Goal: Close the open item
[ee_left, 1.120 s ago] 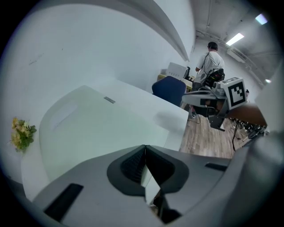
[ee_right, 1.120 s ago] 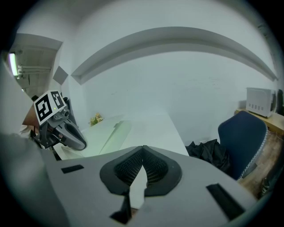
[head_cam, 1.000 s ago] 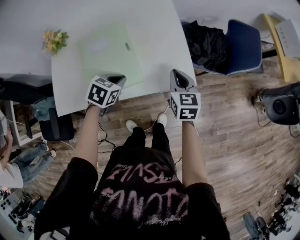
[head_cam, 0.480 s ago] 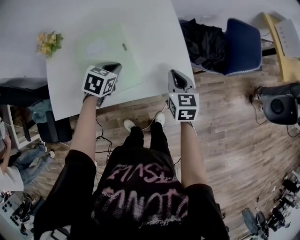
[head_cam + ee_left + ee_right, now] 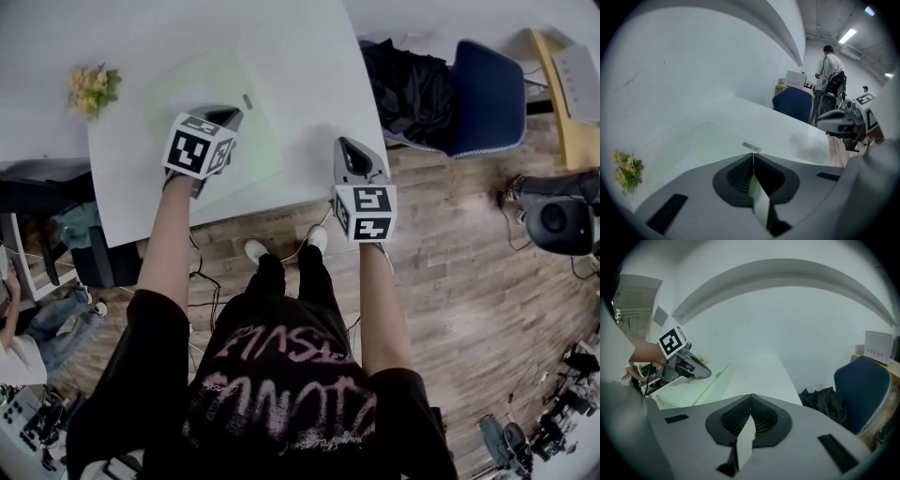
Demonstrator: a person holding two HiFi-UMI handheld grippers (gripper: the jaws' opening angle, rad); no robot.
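**Two grippers poised at the pale green folder**

A person stands at a white table (image 5: pixel 309 56) with a two-jaw tool in each hand. The left gripper (image 5: pixel 225 114) hangs over the pale green folder (image 5: pixel 258 141), its jaws pressed together with nothing between them. The folder's small clasp (image 5: pixel 247 101) lies at the gripper's 1 o'clock. The right gripper (image 5: pixel 349 145), its jaws also together and empty, waits at the folder's 3 o'clock near the table edge. A yellow flower sprig (image 5: pixel 90 88) sits at the folder's 9 o'clock. The approach appears to be the step in hand. Next, the left tool likely must press the cover flat and seat the clasp. How far the folder gapes cannot be told.
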